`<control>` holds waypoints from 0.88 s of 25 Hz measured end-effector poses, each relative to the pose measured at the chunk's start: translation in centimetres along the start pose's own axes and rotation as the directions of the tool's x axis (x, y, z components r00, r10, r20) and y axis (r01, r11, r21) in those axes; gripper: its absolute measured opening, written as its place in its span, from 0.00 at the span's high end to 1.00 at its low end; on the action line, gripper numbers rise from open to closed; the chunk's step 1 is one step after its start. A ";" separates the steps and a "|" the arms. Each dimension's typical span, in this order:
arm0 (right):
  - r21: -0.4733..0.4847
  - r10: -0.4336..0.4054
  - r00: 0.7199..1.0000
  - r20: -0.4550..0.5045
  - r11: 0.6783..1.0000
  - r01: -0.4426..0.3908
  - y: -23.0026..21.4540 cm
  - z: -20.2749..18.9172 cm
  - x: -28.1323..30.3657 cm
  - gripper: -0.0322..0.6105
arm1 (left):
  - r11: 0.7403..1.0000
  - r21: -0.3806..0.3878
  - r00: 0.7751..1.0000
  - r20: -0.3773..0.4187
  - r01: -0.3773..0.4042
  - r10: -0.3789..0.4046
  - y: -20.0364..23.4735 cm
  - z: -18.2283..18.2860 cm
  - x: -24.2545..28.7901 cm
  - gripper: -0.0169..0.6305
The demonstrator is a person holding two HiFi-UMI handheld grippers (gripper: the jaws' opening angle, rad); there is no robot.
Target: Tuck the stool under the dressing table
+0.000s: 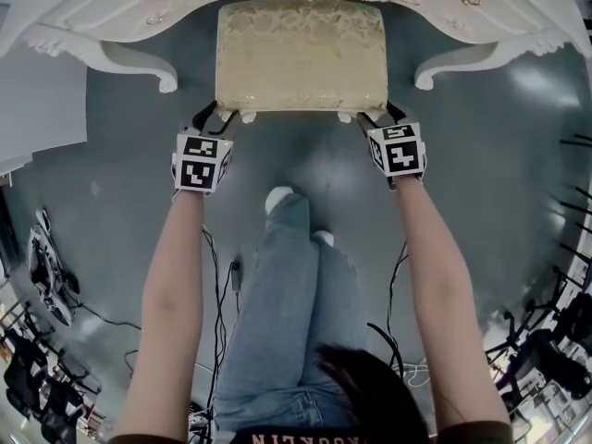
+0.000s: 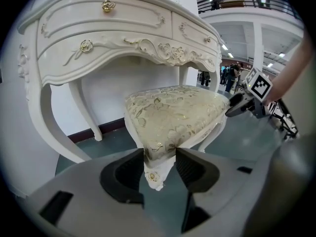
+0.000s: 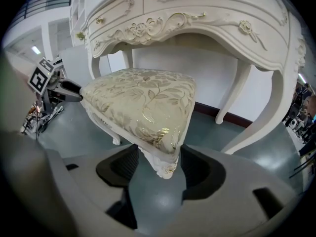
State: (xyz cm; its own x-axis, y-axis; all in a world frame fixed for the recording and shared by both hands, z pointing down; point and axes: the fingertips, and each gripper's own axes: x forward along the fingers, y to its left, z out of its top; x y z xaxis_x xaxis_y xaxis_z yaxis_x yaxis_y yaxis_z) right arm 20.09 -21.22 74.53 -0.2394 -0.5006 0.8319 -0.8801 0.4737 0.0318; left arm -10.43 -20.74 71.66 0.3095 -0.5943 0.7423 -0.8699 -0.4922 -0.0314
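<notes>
Pushing unevenly, with left gripper [image 1: 215, 118] and right gripper [image 1: 380, 118] clamped on the stool's [image 1: 301, 54] near corners, could skew it against the dressing table's [image 1: 120, 54] legs.

Person with two hand-held grippers: is wearing light blue jeans [image 1: 287, 322], white-toed shoes [image 1: 277, 197] and a dark short-sleeved top [image 1: 476, 430] that is showing reddish lettering, partly cut off, at the chest. Dark hair [image 1: 370, 387] is showing at the bottom of the head view. The forearms are going bare. Left gripper [image 1: 215, 117] and right gripper [image 1: 379, 116] are each carrying a white cube [image 1: 201, 163] printed with black square markers, and are ending in slim black jaws. Seen from their own cameras, the bodies are showing as smooth pale grey moulded shells with black, finely ribbed pads [image 2: 123, 174] set into rounded recesses.
</notes>
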 end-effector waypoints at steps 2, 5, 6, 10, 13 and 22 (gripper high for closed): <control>0.002 -0.001 1.000 0.023 1.000 0.001 -0.3 0.6 0.5 0.55 | 1.000 -0.003 1.000 0.016 -0.014 0.014 0.6 0.6 0.5 0.67; 0.003 -0.012 0.998 0.061 1.000 0.011 -1.1 2.0 1.3 0.55 | 1.000 0.003 0.999 0.040 -0.031 0.031 1.5 1.7 1.5 0.67; 0.003 -0.015 0.997 0.075 1.000 0.014 -1.4 2.4 1.6 0.55 | 0.999 0.001 0.998 0.052 -0.037 0.037 1.7 2.1 1.8 0.67; 0.000 -0.018 0.991 0.131 1.000 0.018 -2.4 4.0 2.6 0.55 | 0.998 -0.020 0.992 0.105 -0.063 0.065 2.7 3.3 2.8 0.68; -0.005 -0.016 0.985 0.172 1.000 0.017 -2.9 4.8 3.2 0.55 | 0.997 -0.032 0.987 0.141 -0.076 0.080 3.1 3.9 3.3 0.68; -0.034 -0.038 0.966 0.256 0.998 0.049 -4.8 7.5 5.2 0.56 | 0.991 -0.080 0.962 0.243 -0.108 0.124 4.8 5.8 5.2 0.67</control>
State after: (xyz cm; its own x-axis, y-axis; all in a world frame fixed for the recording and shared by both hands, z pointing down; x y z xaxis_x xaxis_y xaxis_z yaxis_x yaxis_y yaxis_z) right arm 20.04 -31.52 74.55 -0.3022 -0.6871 0.6608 -0.8764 0.4729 0.0909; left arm -10.77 -29.92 71.53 0.2830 -0.7872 0.5479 -0.9260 -0.3730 -0.0576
